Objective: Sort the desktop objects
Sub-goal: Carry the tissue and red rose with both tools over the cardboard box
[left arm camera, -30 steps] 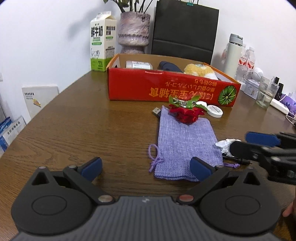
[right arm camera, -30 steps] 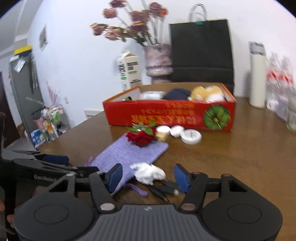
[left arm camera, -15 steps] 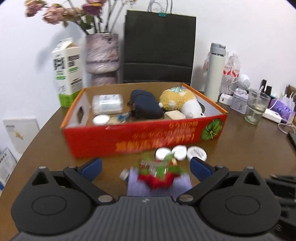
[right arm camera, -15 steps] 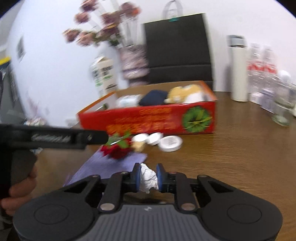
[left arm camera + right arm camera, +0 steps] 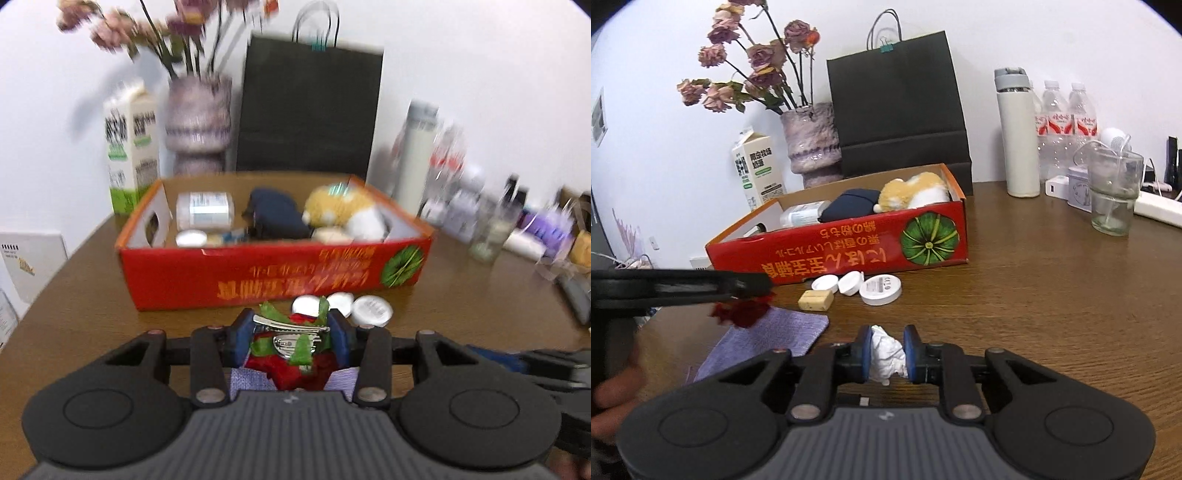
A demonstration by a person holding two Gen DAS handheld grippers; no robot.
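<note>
While left gripper [image 5: 290, 338] jaws closing round red fabric rose hair clip [image 5: 288, 350], right gripper [image 5: 886, 350] pinches crumpled white tissue [image 5: 886, 350]; soft petals might slip before red cardboard box [image 5: 273, 277] at 12 o'clock.

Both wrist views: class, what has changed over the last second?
The left tool moved forward over the purple woven pouch and is closing around the red fabric rose hair clip. The right tool clamped the crumpled white tissue. The red cardboard box and round white lids stayed put.
</note>
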